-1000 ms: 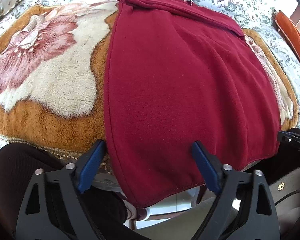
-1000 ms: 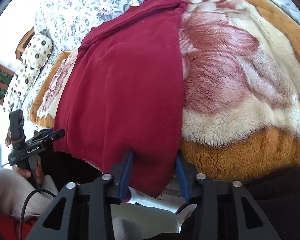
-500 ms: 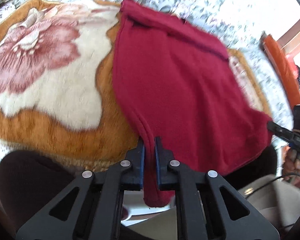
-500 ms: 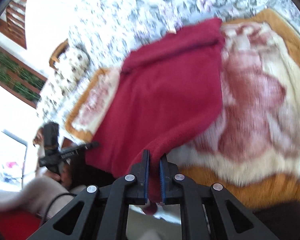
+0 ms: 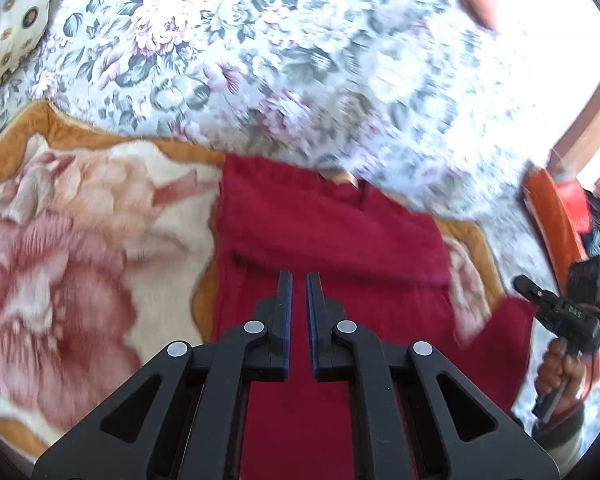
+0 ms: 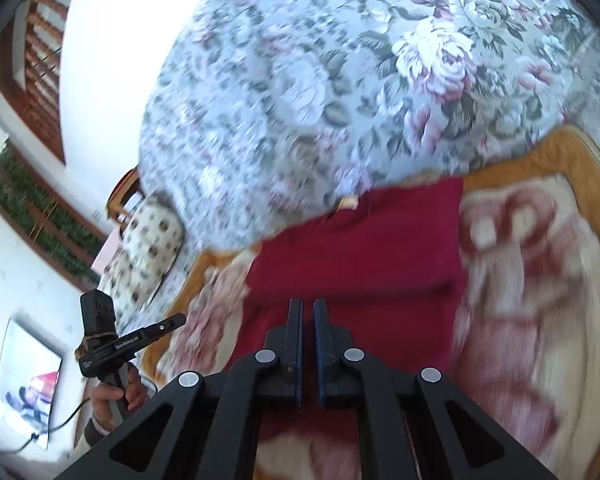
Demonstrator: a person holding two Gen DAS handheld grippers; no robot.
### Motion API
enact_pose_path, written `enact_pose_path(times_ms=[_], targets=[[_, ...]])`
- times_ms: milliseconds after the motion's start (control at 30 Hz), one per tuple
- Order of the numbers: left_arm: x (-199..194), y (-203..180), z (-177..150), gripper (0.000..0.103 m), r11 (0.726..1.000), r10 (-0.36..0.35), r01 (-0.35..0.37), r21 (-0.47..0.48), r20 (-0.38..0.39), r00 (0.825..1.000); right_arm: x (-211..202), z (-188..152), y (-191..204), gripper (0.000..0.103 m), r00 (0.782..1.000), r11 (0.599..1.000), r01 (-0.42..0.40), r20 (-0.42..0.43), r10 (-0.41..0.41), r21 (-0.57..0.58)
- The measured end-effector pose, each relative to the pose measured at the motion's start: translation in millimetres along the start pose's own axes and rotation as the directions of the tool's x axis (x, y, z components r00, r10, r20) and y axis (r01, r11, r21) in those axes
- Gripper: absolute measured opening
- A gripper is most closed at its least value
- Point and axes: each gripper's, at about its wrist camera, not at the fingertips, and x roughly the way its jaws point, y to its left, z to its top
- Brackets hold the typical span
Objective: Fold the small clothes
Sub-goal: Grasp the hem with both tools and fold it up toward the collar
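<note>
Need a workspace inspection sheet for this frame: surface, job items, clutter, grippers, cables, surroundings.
Surface: plush rose-print blanket with an orange border, lying on a floral bedspread.
Job's things: red garment, near hem lifted up and forward over the rest.
Clutter: nothing seen on the blanket.
Grippers: left gripper and right gripper both shut on red garment.
Cables: black cable below the left hand.
Surroundings: spotted pillow, wooden window frame; motion blur.

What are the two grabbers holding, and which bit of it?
Both the left gripper and right gripper pinch the red garment by its near bottom edge.
</note>
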Motion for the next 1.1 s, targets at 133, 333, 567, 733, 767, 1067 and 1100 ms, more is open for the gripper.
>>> enact_pose_path(times_ms=[133,333,567,733,767,1067,1100], targets=[[12.9,5.8,11.9,0.005,0.997,-0.078,0.077,-0.01,-0.026,0.997,20.2,34.9,-20.2,0.0,0.999,0.999,0.019,0.035,-0.021,0.047],[9.2,14.7,-10.0,0.006,0.997,-0.065,0.069,0.021,-0.134,0.989,21.1,32.9,-21.5,0.002,1.0,0.998,-0.016,0.005,0.016,0.06],[-11.9,32.7,-48.4,0.022,0.999,-0.046,0.044,-0.016,-0.196,0.979,24.1,-17.7,1.9,0.05,0.987,0.996,-0.01,-0.159,-0.005,-0.091],[-30.1,48.4,-71.8,0.057,0.986,-0.123,0.096,-0.136,-0.208,0.97,61.2,-32.0,-16.7,0.05,0.969,0.996,0.056,-0.235,-0.071,-0.069],[-32.6,50.0,-74.4,0.057,0.985,-0.124,0.094,-0.147,-0.211,0.97,69.8,-33.9,-18.4,0.05,0.966,0.997,0.046,-0.251,-0.061,-0.063],[-67.7,44.3,-100.0,0.079,0.963,-0.26,0.243,-0.112,-0.178,0.949,101.2,-38.7,-0.6,0.014,0.96,0.976,0.12,-0.228,-0.161,-0.182],[-66.6,41.7,-103.7,0.079,0.963,-0.267,0.253,-0.09,-0.193,0.944,100.8,-38.0,-0.4,0.014,0.962,0.977,0.117,-0.222,-0.156,-0.176]])
